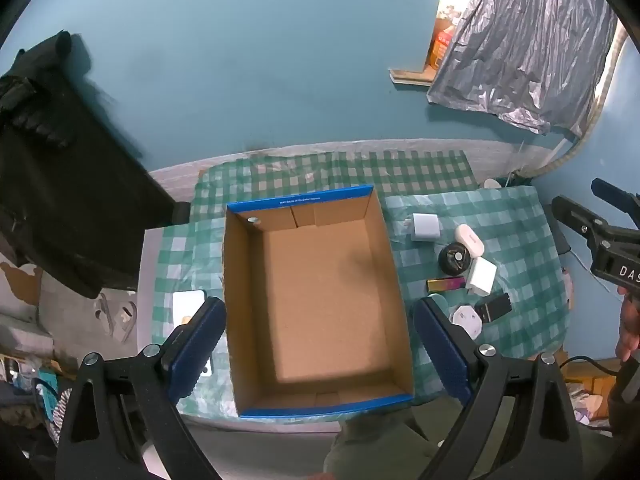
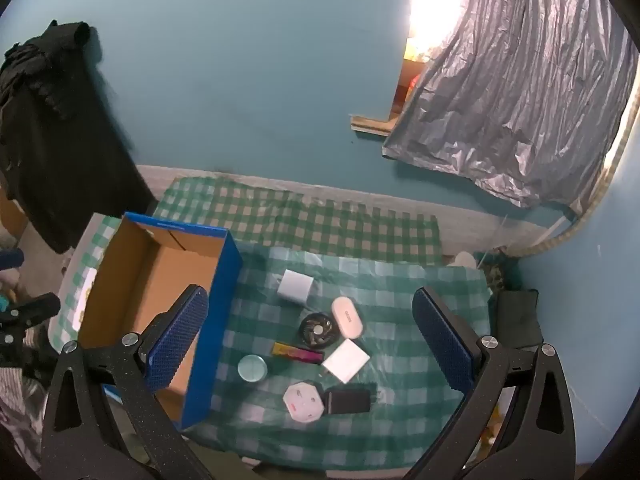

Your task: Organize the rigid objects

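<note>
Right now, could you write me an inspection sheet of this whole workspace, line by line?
Surface: green checked cloth, wrinkled.
Job's things: open cardboard box, nothing seen inside; beside it two white chargers, white case, black round fan, iridescent bar, glass disc, octagonal plug, black wallet.
Clutter: white item left of box.
Grippers: left gripper and right gripper open, holding nothing.
Cables: one dark cable, far right.
Surroundings: teal wall, silver sheet, black garment.

Box (image 1: pixel 316 304) interior unobstructed (small items (image 2: pixel 320 344) crowd beside).
</note>
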Tool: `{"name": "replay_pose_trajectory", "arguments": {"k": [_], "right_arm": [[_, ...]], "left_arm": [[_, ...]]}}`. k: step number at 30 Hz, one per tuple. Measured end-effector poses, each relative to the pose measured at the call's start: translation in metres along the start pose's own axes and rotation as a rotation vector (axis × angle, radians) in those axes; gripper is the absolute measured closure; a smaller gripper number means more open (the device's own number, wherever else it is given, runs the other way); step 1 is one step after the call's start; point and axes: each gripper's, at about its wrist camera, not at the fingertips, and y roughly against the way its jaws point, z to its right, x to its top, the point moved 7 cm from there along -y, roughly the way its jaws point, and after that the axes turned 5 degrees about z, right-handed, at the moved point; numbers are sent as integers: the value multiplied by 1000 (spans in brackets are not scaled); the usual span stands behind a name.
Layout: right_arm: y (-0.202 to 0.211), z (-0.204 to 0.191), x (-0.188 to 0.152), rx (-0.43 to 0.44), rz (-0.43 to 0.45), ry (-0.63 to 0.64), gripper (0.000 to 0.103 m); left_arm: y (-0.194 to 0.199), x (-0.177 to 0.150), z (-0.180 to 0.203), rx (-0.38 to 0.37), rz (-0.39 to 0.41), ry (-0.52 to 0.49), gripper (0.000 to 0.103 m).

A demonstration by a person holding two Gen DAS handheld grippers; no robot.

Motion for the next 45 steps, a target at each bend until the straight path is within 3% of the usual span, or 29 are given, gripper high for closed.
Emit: {"name": "replay_pose_trajectory", "arguments": {"k": [45], "right_arm": [[-12, -2, 2, 6, -17, 1, 1]], "left_arm": [[-4, 0, 1, 13, -4, 25, 8]]}}
